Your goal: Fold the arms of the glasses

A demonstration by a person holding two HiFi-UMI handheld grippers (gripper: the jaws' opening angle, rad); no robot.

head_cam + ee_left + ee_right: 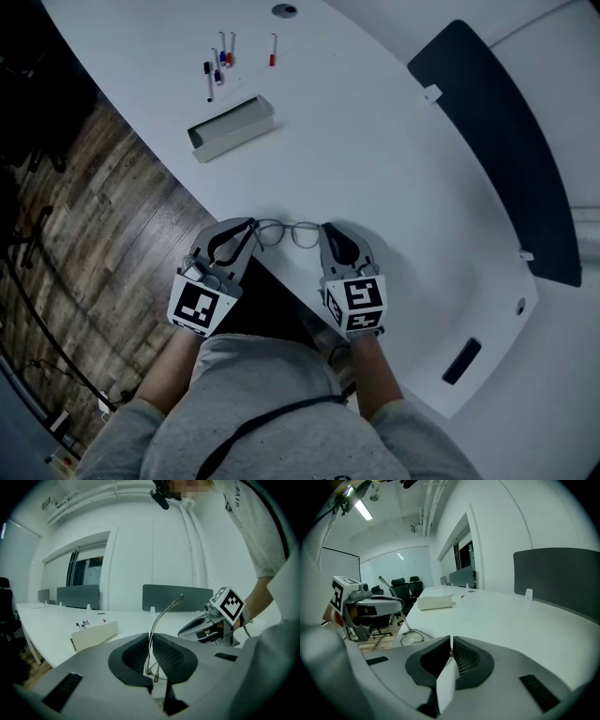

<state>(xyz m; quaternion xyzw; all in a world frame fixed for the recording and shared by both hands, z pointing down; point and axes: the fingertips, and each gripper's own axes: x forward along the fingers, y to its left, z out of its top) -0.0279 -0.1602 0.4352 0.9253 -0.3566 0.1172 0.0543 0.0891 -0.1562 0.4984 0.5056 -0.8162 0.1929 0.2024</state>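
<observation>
Your left hand-held gripper [151, 641] pinches the glasses [291, 233] at the table [394, 141] edge; one arm [159, 620] stands up, unfolded. Your right hand-held gripper [450, 645] is closed on the frame's other end. Folding appears barely begun.

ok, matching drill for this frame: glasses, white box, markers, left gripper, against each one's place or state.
1 glasses
2 white box
3 markers
4 left gripper

A shut on a temple arm
B at the table's near edge
C farthest up the table
D between markers and glasses

Pairs: 1-B, 2-D, 3-C, 4-A
</observation>
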